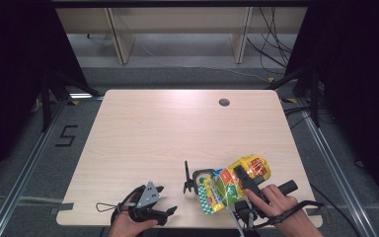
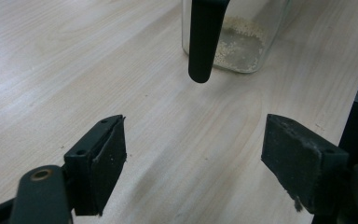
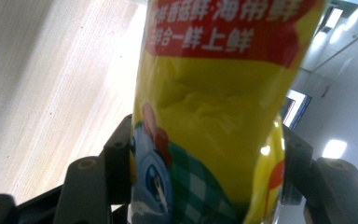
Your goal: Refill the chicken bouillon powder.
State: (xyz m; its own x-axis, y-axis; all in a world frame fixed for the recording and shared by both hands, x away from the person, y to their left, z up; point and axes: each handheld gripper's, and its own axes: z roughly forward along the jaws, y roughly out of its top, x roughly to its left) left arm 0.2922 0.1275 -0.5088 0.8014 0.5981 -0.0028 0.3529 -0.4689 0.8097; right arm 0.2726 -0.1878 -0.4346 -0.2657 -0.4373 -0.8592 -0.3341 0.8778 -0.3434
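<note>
A yellow seasoning bag (image 1: 254, 165) with a red label and a green checked end hangs tilted over the table's front edge. My right gripper (image 1: 234, 180) is shut on its middle, and in the right gripper view both pads (image 3: 116, 158) press into the bag (image 3: 214, 93). Just left of the bag stands a clear container (image 1: 202, 175) with a black lid clasp (image 1: 187, 177) raised. In the left gripper view the container (image 2: 242, 46) holds a thin layer of pale granules, and the black clasp (image 2: 204, 42) hangs in front. My left gripper (image 1: 165, 200) (image 2: 193, 158) rests open near the front edge, pointing at the container.
The light wood table (image 1: 177, 128) has a small round cable hole (image 1: 224, 102) at the back right. Beyond the table stand wooden shelf legs (image 1: 121, 39) and loose cables on the floor. Dark curtains flank both sides.
</note>
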